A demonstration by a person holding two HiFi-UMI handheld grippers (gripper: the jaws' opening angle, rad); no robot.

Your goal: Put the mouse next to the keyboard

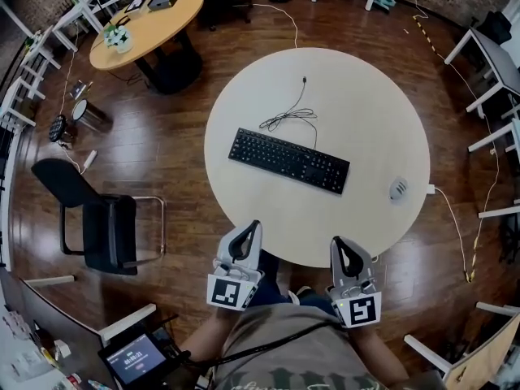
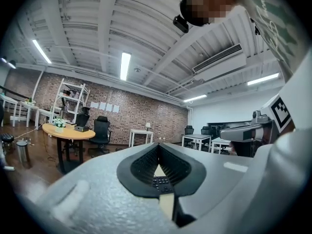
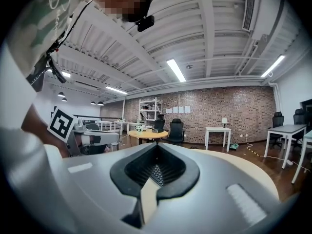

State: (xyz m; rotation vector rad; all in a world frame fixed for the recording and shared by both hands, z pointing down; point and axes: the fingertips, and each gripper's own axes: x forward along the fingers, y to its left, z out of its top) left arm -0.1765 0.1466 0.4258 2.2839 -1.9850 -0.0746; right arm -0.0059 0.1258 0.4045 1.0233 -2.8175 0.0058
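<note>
Keyboard (image 1: 288,160): black, full-size, lying flat and diagonally across the middle of the tabletop (image 1: 357,88), with its thin cable (image 1: 288,119) looped behind it. Mouse (image 1: 398,188): small, apparently pale grey, near the tabletop's right edge, well apart from the keyboard.

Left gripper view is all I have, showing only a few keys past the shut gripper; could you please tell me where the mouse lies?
Observer: The mouse lies near the right edge of the table in the head view, apart from the keyboard, off its right end.
Operator: Thank you; is either gripper close to it?
Observer: Neither; the left gripper and right gripper are both shut and empty at the table's near edge, the right one nearer the mouse.
Operator: Does anything lie between them?
Observer: No, only bare tabletop; the keyboard's cable is coiled on its far side.
</note>
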